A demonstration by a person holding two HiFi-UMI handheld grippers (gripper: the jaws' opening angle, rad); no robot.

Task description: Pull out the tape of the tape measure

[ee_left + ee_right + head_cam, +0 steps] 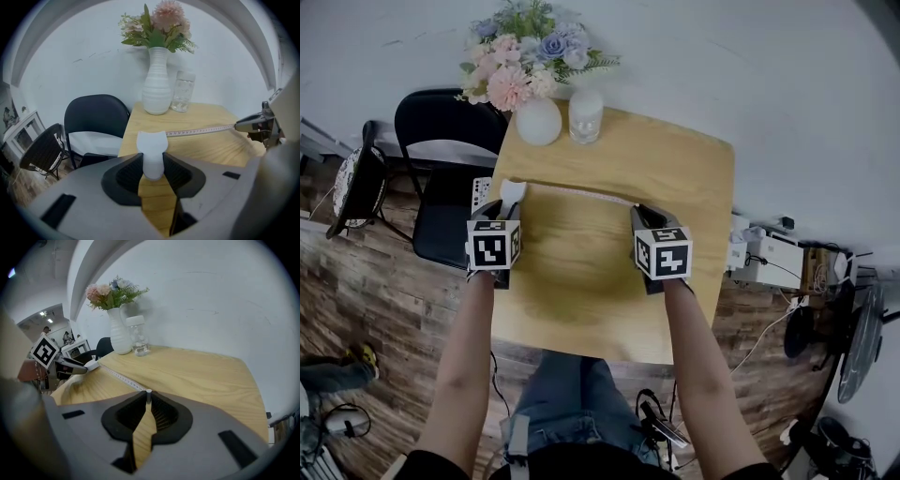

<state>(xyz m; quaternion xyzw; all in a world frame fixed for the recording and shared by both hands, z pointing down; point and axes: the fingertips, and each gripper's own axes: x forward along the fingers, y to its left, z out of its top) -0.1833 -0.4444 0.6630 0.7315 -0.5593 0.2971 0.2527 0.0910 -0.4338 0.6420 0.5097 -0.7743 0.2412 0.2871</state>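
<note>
Tape measure [514,194] spans the wooden table [675,178]: the left gripper [152,168] clamps its white case [152,154] by the left edge. Its tape [199,131] runs straight toward the right edge, where the right gripper [148,406] pinches the end tab [148,394]. With more pull that thin tab could slip free, and the tape would snap back.

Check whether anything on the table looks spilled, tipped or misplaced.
Nothing stands out. Vase and jar stand upright on the table; the tape runs straight from the tape measure in the left tool to the right tool.
</note>
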